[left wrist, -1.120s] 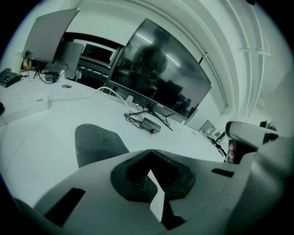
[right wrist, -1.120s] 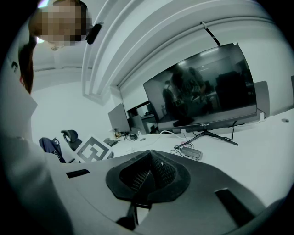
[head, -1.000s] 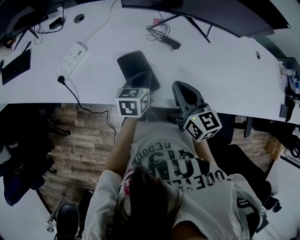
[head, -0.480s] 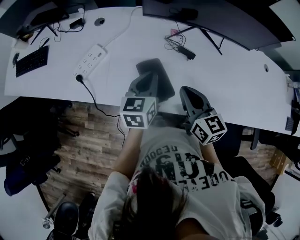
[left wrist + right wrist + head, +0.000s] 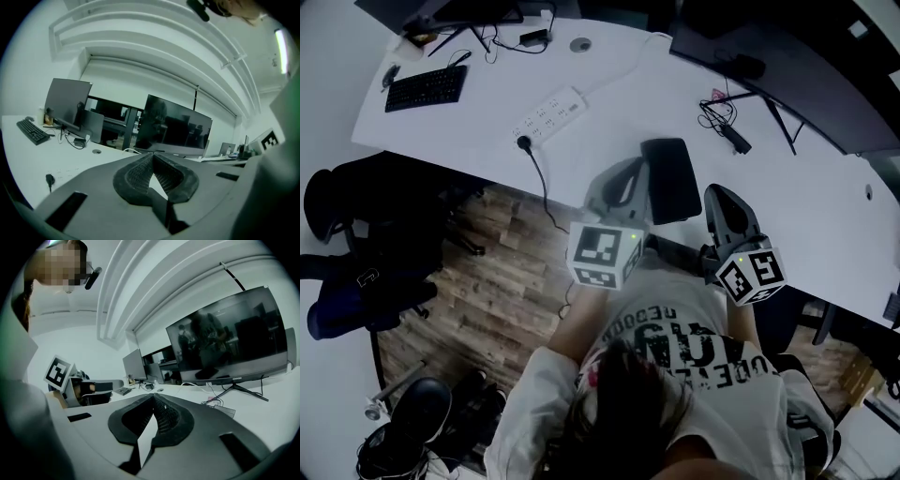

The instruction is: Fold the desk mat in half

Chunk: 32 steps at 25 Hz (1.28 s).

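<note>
The desk mat (image 5: 670,179) is a small dark rectangle lying flat on the white desk (image 5: 825,220), close to its front edge. My left gripper (image 5: 627,176) is held just beside the mat's left edge, jaws shut and empty. To the mat's right, my right gripper (image 5: 719,198) is raised over the desk edge, also shut with nothing in it. In the left gripper view the left gripper (image 5: 152,157) has its pads meeting at the tips, and the mat is out of sight. The right gripper view shows the same closed pads on the right gripper (image 5: 153,397), with the left gripper (image 5: 89,387) off to the left.
A white power strip (image 5: 549,114) with a black cord lies left of the mat, and a black keyboard (image 5: 427,87) is at the far left. A cable bundle (image 5: 722,120) and a monitor stand (image 5: 773,117) sit behind. A large monitor (image 5: 229,341) faces me. A dark chair (image 5: 356,258) stands on the floor at left.
The head view has swung, so the desk now runs diagonally. The left gripper sat over the mat's near end before and is now beside its left edge. Both stay shut.
</note>
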Tool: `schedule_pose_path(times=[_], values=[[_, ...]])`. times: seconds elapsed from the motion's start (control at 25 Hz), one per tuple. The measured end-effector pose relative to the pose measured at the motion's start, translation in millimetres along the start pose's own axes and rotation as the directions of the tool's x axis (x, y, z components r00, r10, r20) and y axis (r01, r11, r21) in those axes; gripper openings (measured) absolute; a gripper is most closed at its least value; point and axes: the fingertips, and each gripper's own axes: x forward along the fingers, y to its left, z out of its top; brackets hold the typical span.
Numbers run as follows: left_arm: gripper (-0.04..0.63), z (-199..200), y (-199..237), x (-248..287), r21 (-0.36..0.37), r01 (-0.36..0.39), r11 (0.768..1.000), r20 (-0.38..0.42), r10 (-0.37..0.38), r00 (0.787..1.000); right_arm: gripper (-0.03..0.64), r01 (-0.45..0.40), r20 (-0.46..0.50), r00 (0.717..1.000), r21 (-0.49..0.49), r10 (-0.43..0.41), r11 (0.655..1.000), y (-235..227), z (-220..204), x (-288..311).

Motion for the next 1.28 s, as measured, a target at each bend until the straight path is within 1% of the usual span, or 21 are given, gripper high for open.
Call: schedule_pose_path(times=[0.2,0.36,0.48,0.68,0.84,1.0,1.16,1.28], values=[[0.002,3.6,26.3,-37.4,0.016,-0.072,0.997,0.032,0.071,0.997,-0.006,-0.011,0.024,1.000,-0.003,0.011,1.000,16.2,5.0,10.7],[0.002,6.8,41.8,-64.7,0.021,-0.124,0.992,0.063,0.123,0.990,-0.006,-0.041,0.051,0.998,-0.008,0.041,0.999,34.9,11.3,19.4],[0.002,8.9,53.0,-84.8,0.020,-0.150,0.988,0.080,0.148,0.986,-0.006,-0.057,0.068,0.996,-0.025,0.059,0.998,50.9,18.9,23.9],[0.002,21.9,72.7,-110.2,0.021,-0.184,0.983,0.131,0.180,0.975,-0.006,-0.064,0.084,0.994,-0.053,0.069,0.997,72.9,25.7,30.9],[0.002,20.2,74.3,-117.8,0.027,-0.174,0.984,0.131,0.169,0.977,-0.006,-0.037,0.090,0.995,-0.072,0.044,0.997,77.9,26.0,25.2],[0.002,10.0,67.0,-117.0,0.025,-0.130,0.991,0.107,0.126,0.986,-0.006,0.012,0.093,0.996,-0.081,-0.004,0.997,74.7,22.7,12.1],[0.002,9.9,50.0,-108.4,0.019,-0.087,0.996,0.103,0.084,0.991,-0.006,0.051,0.096,0.994,-0.071,-0.044,0.996,65.0,19.9,-2.7],[0.002,10.6,33.1,-101.5,0.030,-0.057,0.998,0.107,0.053,0.993,-0.006,0.069,0.098,0.993,-0.065,-0.063,0.996,55.1,18.6,-15.4]])
